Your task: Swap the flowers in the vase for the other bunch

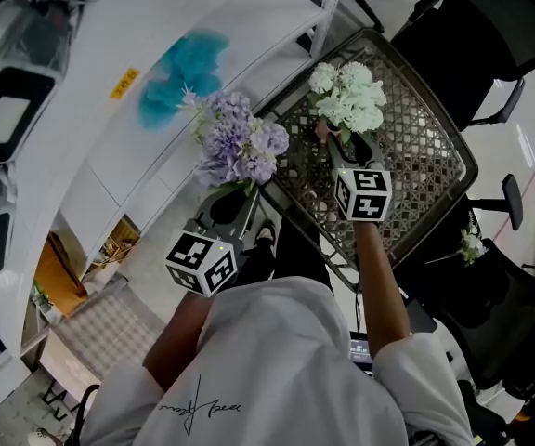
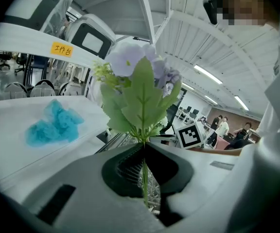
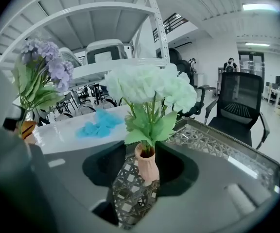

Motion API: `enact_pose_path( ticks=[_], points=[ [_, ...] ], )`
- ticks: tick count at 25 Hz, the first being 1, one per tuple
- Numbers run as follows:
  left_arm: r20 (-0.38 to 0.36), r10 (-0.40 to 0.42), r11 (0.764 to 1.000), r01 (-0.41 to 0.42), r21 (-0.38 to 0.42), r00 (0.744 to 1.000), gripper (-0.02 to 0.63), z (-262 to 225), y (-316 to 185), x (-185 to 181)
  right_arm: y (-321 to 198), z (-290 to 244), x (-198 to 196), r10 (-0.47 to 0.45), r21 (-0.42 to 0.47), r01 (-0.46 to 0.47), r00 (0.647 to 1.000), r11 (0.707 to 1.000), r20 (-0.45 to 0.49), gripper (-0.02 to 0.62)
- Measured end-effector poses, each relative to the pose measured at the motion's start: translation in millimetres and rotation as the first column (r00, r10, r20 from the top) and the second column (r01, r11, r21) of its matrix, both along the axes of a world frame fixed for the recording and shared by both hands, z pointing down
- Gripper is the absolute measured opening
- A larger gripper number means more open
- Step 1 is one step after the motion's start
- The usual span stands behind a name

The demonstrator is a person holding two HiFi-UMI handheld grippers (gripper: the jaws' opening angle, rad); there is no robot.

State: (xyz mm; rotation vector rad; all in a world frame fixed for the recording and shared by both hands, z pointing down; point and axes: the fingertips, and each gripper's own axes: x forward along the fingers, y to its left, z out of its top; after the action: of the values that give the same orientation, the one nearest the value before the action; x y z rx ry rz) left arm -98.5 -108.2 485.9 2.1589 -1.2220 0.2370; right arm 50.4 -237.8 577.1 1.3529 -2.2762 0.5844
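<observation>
My left gripper (image 1: 242, 190) is shut on the thin green stem of a purple flower bunch (image 1: 238, 142), holding it upright in the air left of the mesh table. In the left gripper view the stem runs down between the closed jaws of the left gripper (image 2: 144, 148), under the purple flower bunch (image 2: 140, 64). A pale white-green bunch (image 1: 346, 96) stands in a small pink vase (image 3: 147, 165) on the mesh table. My right gripper (image 3: 145, 152) is open, with the vase between its jaws and clear of both. The white-green bunch (image 3: 152, 86) rises above them.
The metal mesh table (image 1: 421, 161) has a raised rim. A white table (image 1: 249, 17) to the left bears a crumpled blue cloth (image 1: 179, 72). Black office chairs (image 1: 500, 26) stand to the right, one holding another small flower sprig (image 1: 472, 245).
</observation>
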Motion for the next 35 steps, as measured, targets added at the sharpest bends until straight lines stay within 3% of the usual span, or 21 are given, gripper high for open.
enact_pose_path(
  ticks=[17,35],
  points=[
    [-0.016,0.051,0.998,-0.051,0.043,0.999,0.017,-12.9,13.1,4.7,30.2,-24.0,12.0,0.037,0.016,-0.037,0.999,0.999,0.004,0.133],
    [-0.064,0.133,0.985,-0.124,0.12,0.989,0.017,-46.8,25.0,20.2,65.4,-73.8,37.5,0.065,0.049,-0.07,0.993,0.996,0.095,0.036]
  ],
)
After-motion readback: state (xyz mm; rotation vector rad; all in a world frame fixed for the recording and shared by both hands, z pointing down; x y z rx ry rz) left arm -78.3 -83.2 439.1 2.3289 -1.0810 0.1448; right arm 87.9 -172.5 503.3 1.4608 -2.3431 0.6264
